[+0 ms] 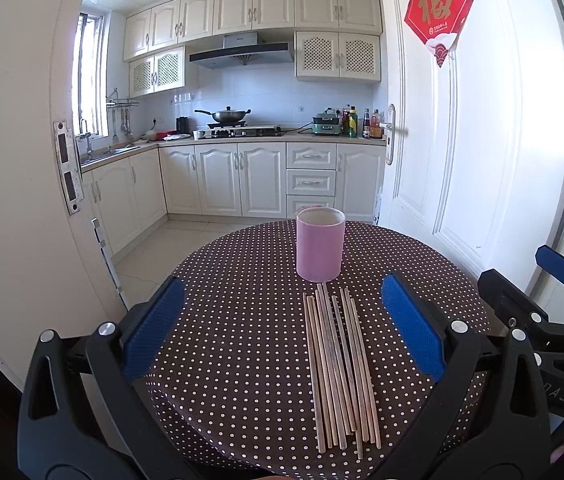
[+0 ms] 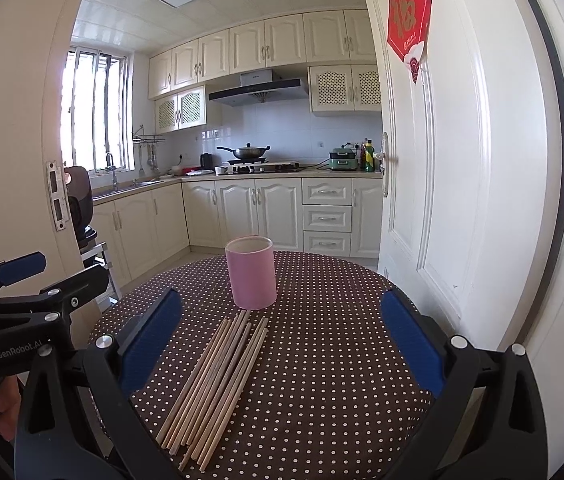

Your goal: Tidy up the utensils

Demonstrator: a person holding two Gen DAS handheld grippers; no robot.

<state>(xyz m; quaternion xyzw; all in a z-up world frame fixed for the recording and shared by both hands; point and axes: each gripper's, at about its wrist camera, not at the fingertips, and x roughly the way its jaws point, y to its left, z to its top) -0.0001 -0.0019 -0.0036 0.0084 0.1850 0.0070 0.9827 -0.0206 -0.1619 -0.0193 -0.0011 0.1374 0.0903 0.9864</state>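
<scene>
A bundle of wooden chopsticks (image 1: 339, 368) (image 2: 214, 386) lies flat on the table (image 1: 234, 344) (image 2: 321, 360), just on the near side of the pink cup (image 1: 320, 244) (image 2: 250, 272). Their long axis runs from the table's near edge toward the cup; the far tips of several sticks reach the cup's base, though whether they touch it cannot be told. The sticks lie roughly parallel, side by side and partly overlapping, with uneven near ends. In the left wrist view they point almost straight ahead at the cup; in the right wrist view they slant up and to the right toward it. The cup stands upright, open end up, toward the table's far side. The left gripper (image 1: 282, 328) (image 2: 34, 276) has its jaws spread wide, one blue pad on either side of the bundle's far half, above the sticks and holding nothing. The right gripper (image 2: 282, 340) (image 1: 537, 272) is likewise spread wide and empty, with the bundle lying toward its left finger (image 2: 150, 340) and dotted cloth under the rest of the gap. The two grippers sit beside each other at the table's near edge. Beyond the cup, a white door (image 1: 461, 160) (image 2: 441, 180) stands to the right, bearing a red decoration (image 1: 439, 4) (image 2: 407, 16), and a kitchen (image 1: 242, 128) (image 2: 262, 168) lies behind.
</scene>
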